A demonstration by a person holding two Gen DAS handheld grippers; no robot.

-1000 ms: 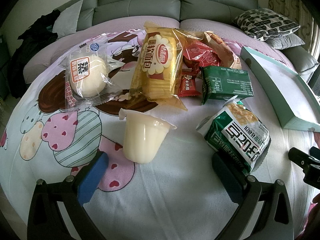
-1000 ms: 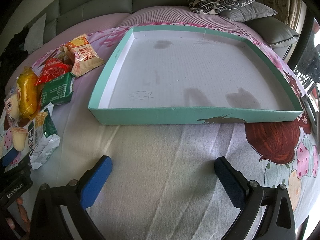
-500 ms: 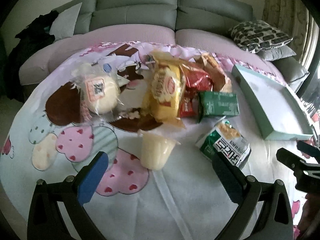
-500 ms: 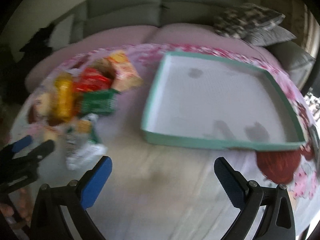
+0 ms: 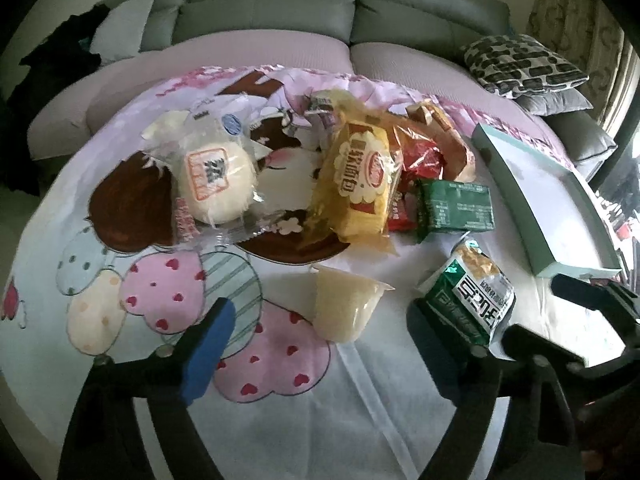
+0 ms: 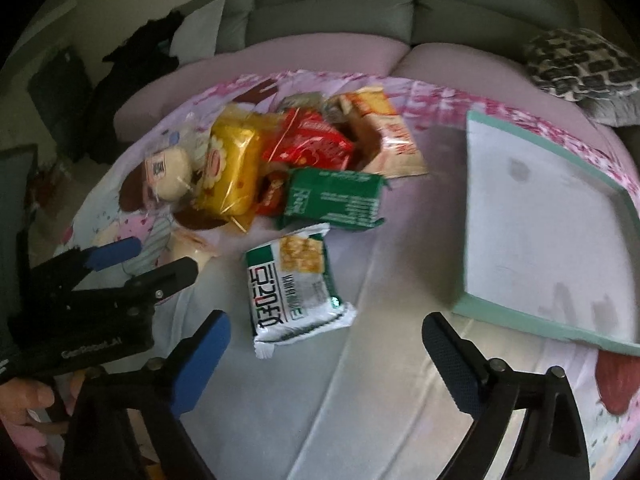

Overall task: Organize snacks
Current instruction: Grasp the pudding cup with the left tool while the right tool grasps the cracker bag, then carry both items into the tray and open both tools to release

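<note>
Bare printed bedsheet (image 6: 392,380) lies open between the snack pile and the shallow teal cardboard tray (image 6: 548,332) at right. One green-and-white cracker packet (image 6: 294,280) lies just ahead of the right gripper (image 6: 326,364); one pale pudding cup (image 5: 346,304) sits between the left gripper (image 5: 320,344) tips. Both sets of jaws are wide, closing, gripping nothing. The pile behind holds perhaps six packets, blurred.

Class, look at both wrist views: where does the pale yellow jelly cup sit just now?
The jelly cup lies on the cartoon sheet just ahead of the left tongs, below the yellow bread pack and left of the green-white cracker pack.
</note>
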